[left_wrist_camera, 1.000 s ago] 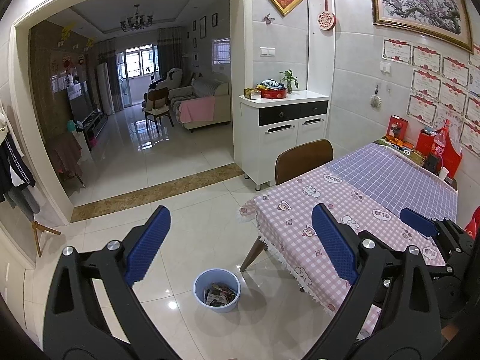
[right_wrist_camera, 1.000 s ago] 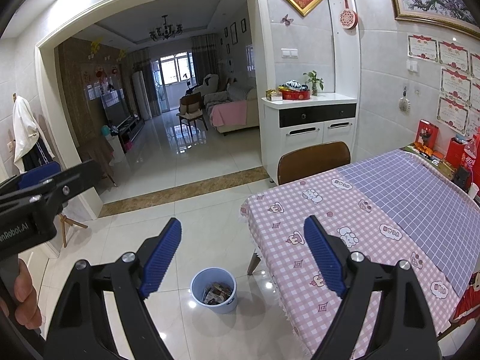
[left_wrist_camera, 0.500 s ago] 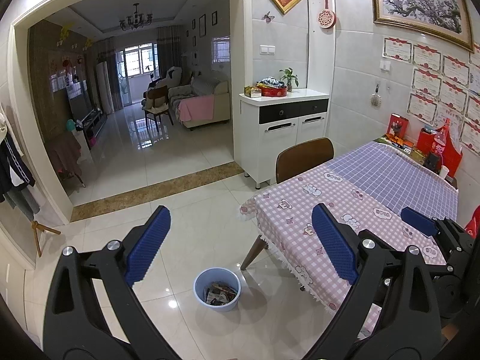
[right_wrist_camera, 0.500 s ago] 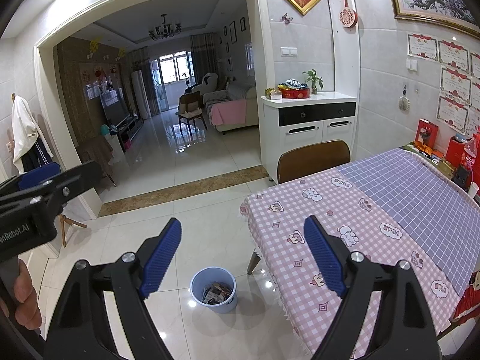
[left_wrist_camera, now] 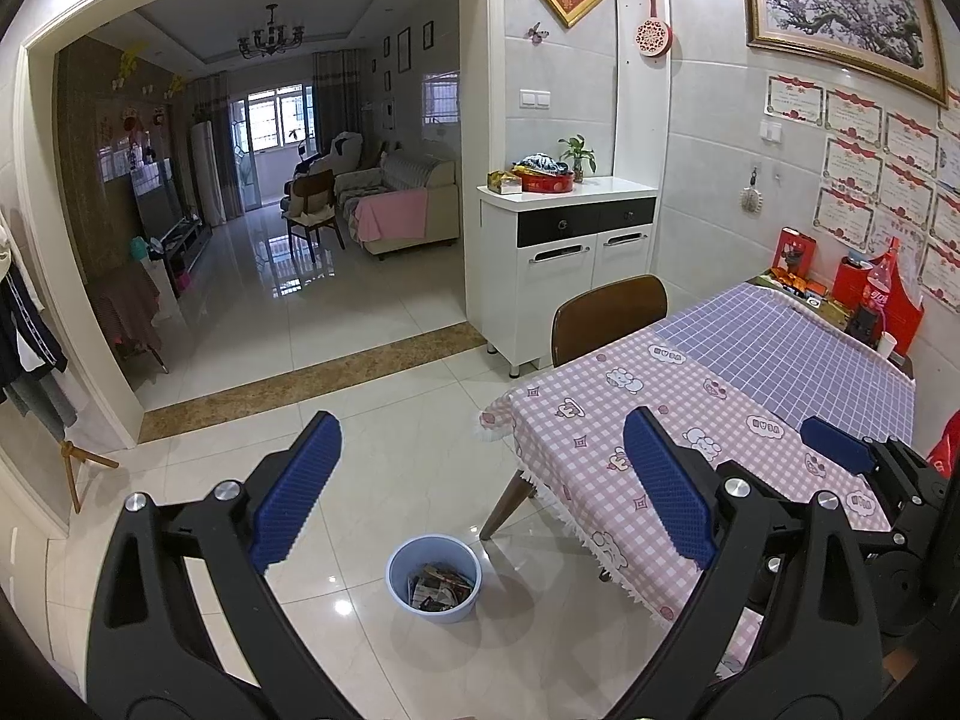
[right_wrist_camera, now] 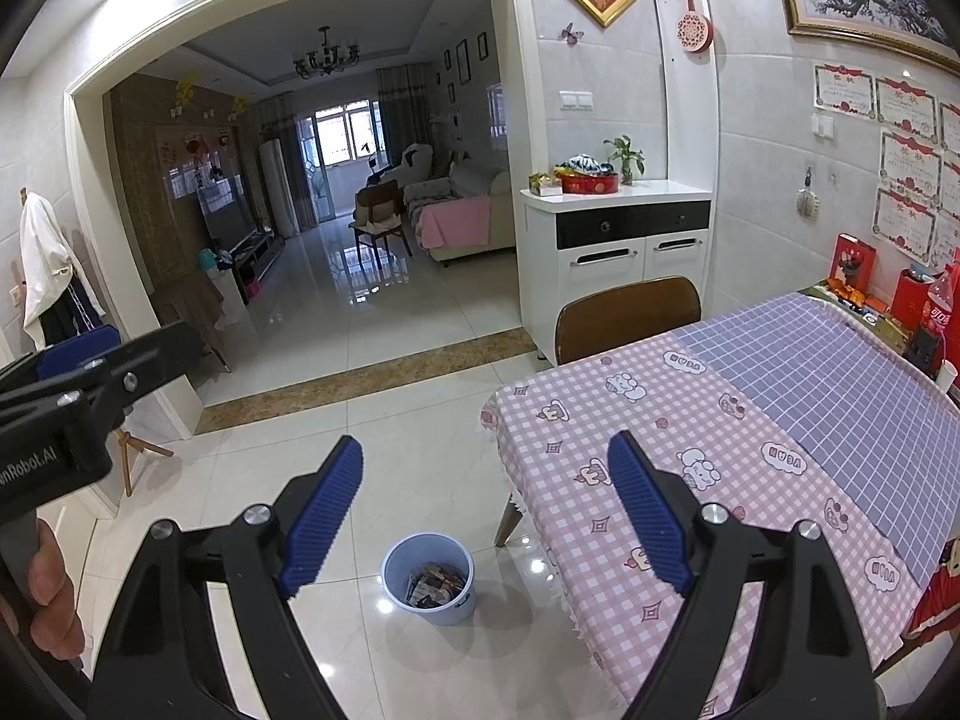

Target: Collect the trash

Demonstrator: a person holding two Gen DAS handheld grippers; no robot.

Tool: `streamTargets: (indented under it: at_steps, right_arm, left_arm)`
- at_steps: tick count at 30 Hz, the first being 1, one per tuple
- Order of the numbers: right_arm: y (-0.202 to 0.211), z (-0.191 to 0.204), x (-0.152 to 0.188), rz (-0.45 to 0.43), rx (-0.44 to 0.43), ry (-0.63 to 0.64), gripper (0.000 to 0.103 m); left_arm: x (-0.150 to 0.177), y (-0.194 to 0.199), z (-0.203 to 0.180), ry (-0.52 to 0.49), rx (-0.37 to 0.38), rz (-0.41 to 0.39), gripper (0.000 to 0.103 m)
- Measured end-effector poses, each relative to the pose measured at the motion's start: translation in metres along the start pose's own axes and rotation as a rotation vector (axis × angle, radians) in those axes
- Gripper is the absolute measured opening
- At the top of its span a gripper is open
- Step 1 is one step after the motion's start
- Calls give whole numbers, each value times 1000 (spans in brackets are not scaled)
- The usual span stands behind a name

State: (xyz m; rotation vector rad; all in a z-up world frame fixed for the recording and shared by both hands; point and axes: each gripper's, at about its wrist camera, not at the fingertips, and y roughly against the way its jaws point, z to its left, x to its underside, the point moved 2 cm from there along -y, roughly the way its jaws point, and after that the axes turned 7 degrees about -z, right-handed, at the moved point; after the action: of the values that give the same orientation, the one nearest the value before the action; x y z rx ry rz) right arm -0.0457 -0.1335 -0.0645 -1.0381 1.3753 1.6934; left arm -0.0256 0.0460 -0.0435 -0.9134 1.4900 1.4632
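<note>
at right view's edge: hand (right_wrist_camera: 48, 612).

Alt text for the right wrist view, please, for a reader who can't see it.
The right tool hangs open and empty above a white tiled floor, with a blue bin holding wrappers between its fingers in the picture. A table with a pink checked cloth stands to the right; the left tool shows at the left edge.

Bin (left_wrist_camera: 433, 576) on floor left of table (left_wrist_camera: 708, 420); chair (left_wrist_camera: 609, 315) behind table.
</note>
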Motion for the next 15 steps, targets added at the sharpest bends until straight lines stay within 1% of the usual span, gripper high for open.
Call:
streamTargets:
  at_steps: [15]
  right_arm:
    - [-5,7,-2,9,9,-6,82]
  left_arm:
    - [-1,-3,2,-1,7,6,93]
